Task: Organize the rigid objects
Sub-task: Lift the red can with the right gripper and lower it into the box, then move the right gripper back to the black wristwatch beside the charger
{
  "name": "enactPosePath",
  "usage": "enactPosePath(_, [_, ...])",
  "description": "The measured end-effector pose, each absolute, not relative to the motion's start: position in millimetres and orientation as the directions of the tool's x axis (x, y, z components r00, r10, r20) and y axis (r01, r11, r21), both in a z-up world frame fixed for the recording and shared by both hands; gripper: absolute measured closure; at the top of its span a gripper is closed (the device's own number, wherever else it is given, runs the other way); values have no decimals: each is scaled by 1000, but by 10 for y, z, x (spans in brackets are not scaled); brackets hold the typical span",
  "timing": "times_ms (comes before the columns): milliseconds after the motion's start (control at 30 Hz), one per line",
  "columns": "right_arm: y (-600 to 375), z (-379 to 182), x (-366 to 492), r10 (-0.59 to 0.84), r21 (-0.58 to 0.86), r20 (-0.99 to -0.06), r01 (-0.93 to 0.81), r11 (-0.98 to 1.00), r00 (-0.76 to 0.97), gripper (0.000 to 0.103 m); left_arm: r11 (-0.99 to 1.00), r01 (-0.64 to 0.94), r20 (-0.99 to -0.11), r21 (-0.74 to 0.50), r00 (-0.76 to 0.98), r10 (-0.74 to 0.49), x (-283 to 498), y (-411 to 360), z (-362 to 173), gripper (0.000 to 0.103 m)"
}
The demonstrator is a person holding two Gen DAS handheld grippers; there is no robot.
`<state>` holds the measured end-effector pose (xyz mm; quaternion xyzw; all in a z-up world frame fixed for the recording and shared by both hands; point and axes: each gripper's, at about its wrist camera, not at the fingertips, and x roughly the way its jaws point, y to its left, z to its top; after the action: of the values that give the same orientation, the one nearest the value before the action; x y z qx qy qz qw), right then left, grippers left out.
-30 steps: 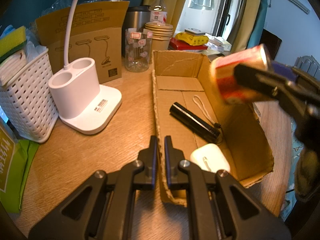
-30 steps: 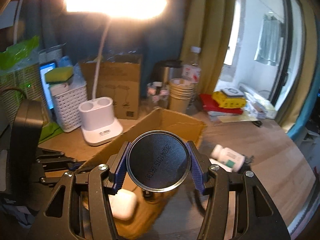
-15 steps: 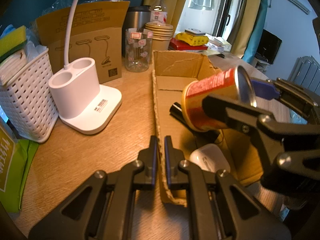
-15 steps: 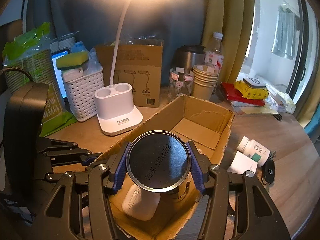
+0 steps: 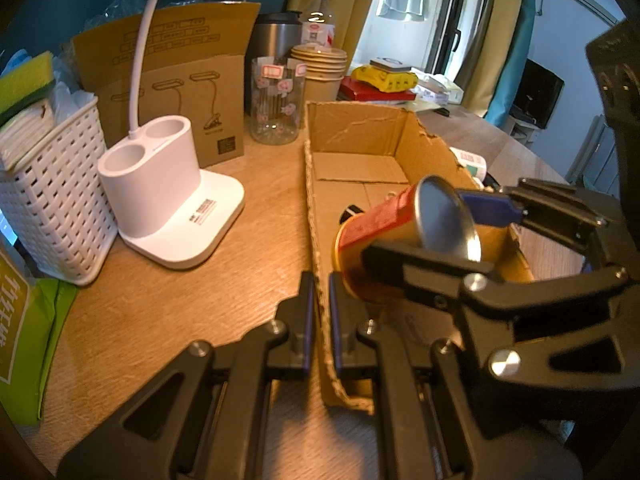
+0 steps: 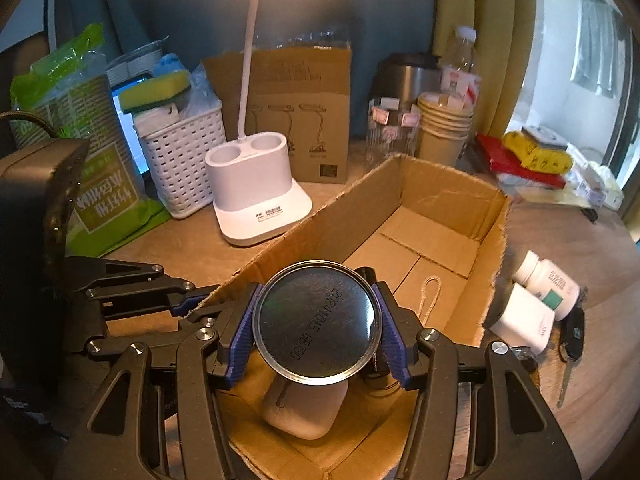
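My right gripper (image 6: 317,334) has come down over the cardboard box (image 5: 360,136), clamped on the red can (image 5: 384,228); a second ago it hung higher, right of the box. So the drop-in is close, I'd say. Can's long axis is tilted, shiny end (image 6: 317,322) up toward me, other end down-left into the box, above the white case (image 6: 304,412). Left gripper (image 5: 319,312) pinches the box's near-left wall, nearly closed.

I see a light wooden surface (image 5: 168,304) lit warm by a white gooseneck desk lamp (image 6: 256,188). Behind it stands a dark teal wall (image 6: 160,8), with mustard-yellow curtains (image 6: 480,20) beside a bright window (image 5: 408,8) and a teal curtain (image 5: 516,40).
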<state>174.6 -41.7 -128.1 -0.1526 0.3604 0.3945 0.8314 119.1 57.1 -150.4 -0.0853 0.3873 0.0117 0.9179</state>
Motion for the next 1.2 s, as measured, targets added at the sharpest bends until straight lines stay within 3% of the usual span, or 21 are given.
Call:
enactPosePath(667, [-470, -1269, 1807, 558, 49, -701, -750, 659, 445, 40, 986, -88, -709, -140, 704, -38, 1177, 564, -1505, 95])
enactPosePath(1200, [-1032, -990, 1643, 465, -29, -600, -599, 800, 651, 38, 987, -89, -704, -134, 710, -31, 1190, 552, -1505, 95])
